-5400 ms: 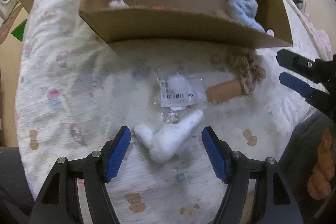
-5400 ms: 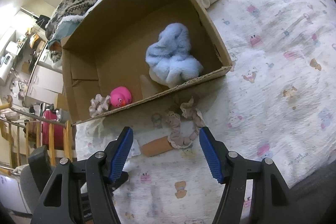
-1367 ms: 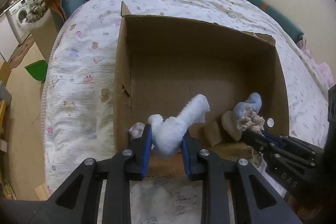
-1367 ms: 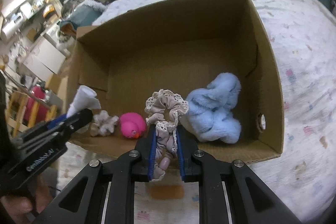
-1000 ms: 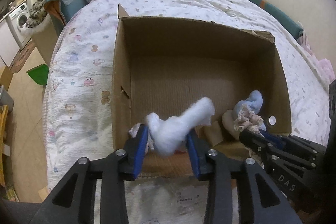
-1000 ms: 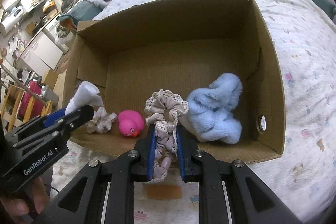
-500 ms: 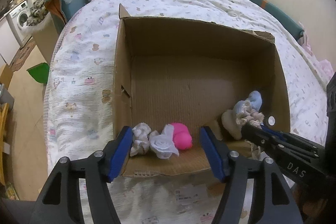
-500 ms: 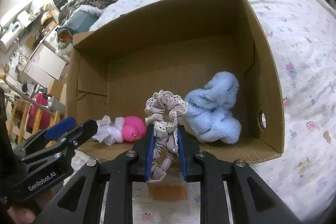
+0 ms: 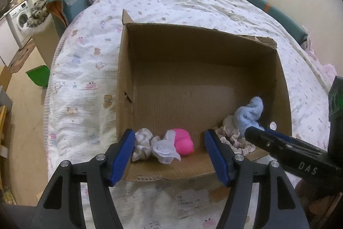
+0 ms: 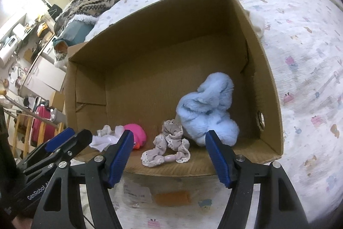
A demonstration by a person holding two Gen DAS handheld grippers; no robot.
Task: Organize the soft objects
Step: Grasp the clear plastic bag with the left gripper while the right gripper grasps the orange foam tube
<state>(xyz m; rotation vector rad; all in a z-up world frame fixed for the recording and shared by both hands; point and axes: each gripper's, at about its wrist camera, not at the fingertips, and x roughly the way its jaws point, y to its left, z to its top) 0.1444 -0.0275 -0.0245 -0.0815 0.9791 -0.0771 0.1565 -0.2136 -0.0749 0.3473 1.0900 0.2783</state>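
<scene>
I am holding my left gripper open and my right gripper, jaws just opening, empty over the box — scrunchie and white cloth lying inside near the front wall — while a packet and a brown piece are waiting outside on the bed.

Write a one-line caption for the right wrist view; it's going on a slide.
Open right gripper above a lace-trimmed scrunchie lying in the cardboard box beside a blue plush toy.
</scene>
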